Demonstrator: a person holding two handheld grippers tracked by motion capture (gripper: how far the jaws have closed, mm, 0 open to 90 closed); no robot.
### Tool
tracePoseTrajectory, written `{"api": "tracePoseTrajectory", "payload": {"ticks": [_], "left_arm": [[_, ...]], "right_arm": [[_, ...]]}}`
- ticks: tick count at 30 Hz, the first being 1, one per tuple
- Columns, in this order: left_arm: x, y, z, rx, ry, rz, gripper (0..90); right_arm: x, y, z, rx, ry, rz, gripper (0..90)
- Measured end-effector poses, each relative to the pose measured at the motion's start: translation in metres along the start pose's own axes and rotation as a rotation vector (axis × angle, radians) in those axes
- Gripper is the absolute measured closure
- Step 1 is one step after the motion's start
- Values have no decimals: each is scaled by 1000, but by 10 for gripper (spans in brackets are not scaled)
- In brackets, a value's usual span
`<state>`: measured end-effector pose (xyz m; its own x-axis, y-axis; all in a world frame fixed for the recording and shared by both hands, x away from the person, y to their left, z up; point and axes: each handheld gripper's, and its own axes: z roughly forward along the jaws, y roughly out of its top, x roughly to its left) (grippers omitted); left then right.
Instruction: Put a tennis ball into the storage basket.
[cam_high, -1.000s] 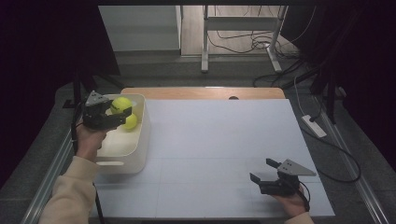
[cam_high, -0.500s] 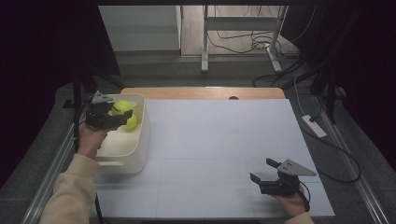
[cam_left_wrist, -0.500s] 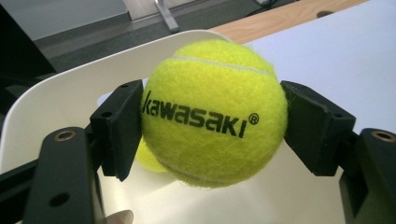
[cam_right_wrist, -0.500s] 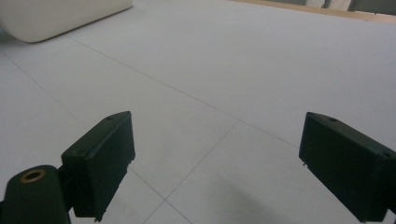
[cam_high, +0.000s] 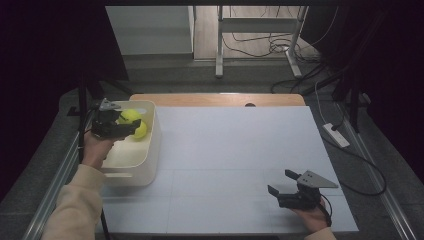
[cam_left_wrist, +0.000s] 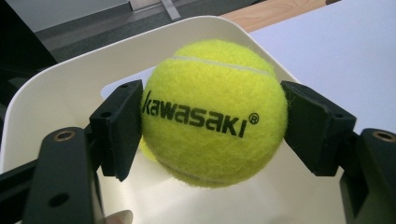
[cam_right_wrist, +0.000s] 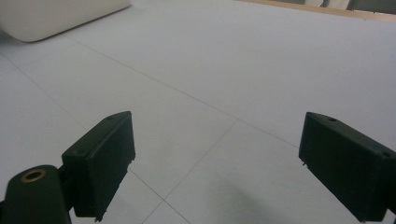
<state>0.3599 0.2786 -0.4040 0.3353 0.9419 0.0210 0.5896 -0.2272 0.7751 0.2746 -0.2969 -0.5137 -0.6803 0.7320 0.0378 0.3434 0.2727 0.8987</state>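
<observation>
Left gripper (cam_high: 131, 129) is clamped on the tennis ball (cam_left_wrist: 214, 113), pads pressing both its sides, held over the white bin (cam_high: 150, 150) at the table's far left. Right gripper (cam_high: 281, 184) rests near right on the table (cam_high: 240, 150), jaws wide apart, nothing between them.

obj: fuzzy yellow-green tennis ball (cam_left_wrist: 212, 112) with white seam and black "kawasaki" lettering | state: clamped on both sides between the black jaws of the left gripper (cam_high: 112, 125), lettering upright toward camera | location: held above the inside of the cream rounded plastic bin (cam_high: 150, 150), near its far end | second yellow ball (cam_high: 140, 131) just beside and below it, in the bin
</observation>
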Motion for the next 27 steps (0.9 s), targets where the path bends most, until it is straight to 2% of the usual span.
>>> {"api": "tracePoseTrajectory", "payload": {"ticks": [3,4,6,9,13,15,27], "left_arm": [[1,0,-1,-5,0,-9,260],[1,0,-2,-26,6,-21,254],[3,2,-8,-82,-11,-57,180],[2,5,-14,-111,-20,-80,113],[1,6,-20,-146,-69,-100,73],[-2,6,-22,-153,-93,-101,67],[-14,6,-32,-210,-163,-75,62]], "right_arm": [[0,0,0,0,1,0,105],[0,0,0,0,2,0,105],[0,0,0,0,2,-2,105],[0,0,0,1,4,-2,105],[-1,-1,0,4,1,2,105],[-1,-1,-1,3,1,4,105],[-1,-1,-3,-4,0,5,105]]}}
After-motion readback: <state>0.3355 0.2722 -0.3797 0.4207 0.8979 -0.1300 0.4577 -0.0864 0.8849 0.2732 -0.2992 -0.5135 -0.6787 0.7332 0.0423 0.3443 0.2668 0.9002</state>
